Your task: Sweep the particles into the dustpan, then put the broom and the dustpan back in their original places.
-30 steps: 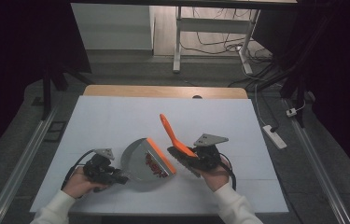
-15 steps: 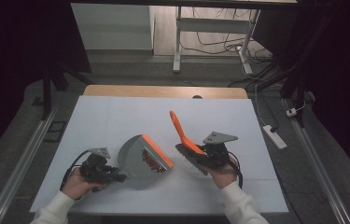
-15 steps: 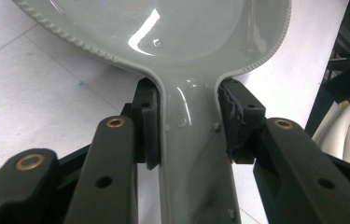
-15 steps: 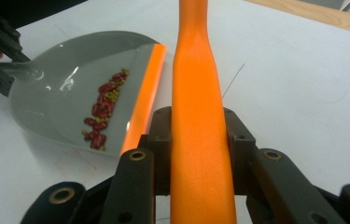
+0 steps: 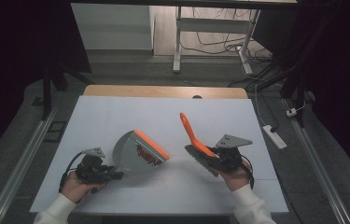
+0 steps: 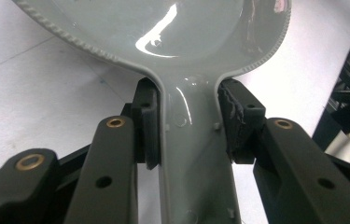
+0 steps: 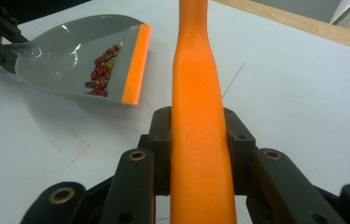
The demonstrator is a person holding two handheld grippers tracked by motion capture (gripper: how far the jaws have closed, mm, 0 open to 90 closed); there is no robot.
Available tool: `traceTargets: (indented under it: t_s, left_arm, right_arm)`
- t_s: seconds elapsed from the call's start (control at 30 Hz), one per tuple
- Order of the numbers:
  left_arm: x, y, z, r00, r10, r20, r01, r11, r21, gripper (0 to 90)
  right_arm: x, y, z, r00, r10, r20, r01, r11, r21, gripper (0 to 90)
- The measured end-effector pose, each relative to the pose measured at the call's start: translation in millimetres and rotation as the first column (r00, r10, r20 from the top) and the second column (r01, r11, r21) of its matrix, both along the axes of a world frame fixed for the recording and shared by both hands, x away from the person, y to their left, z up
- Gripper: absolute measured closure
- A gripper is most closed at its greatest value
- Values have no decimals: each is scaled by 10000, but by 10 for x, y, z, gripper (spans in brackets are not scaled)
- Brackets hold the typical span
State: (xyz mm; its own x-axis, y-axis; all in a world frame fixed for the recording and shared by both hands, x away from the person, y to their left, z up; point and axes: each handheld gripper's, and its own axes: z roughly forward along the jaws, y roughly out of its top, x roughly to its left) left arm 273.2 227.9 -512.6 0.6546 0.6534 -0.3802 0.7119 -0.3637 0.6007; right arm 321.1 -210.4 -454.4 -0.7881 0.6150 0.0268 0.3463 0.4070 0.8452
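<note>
The grey dustpan (image 5: 137, 154), with red beans (image 7: 100, 74) heaped behind its orange lip, lay on the table's (image 5: 163, 112) near left; we judged that tilting it could spill them. Our left gripper (image 5: 99, 171) clamped its handle from the near left; our right gripper (image 5: 220, 157) clasped the orange brush (image 5: 193, 135), well apart at right.

dustpan (image 6: 172, 42) pan: in the left gripper view its far part runs off the top edge
dustpan handle end: leaves the bottom edge between the closed black jaws
brush (image 7: 200, 116) handle: in the right gripper view cut by top and bottom edges
brush bristles: dark and blurred in the high view
red bits (image 7: 101, 72) in the pan: too small to identify
</note>
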Motion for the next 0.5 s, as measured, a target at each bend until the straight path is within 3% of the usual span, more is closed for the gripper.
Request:
traceTargets:
  t_s: [0.2,0.5]
  left_arm:
    - [-25,37,14,9994,348,63,-347,9993,-123,618]
    - [-78,82,12,9970,778,52,-776,9965,-308,618]
  right_arm:
    - [-31,-85,21,9999,158,13,-158,9999,52,702]
    - [-56,-231,3,9998,-123,-174,123,9999,-10,702]
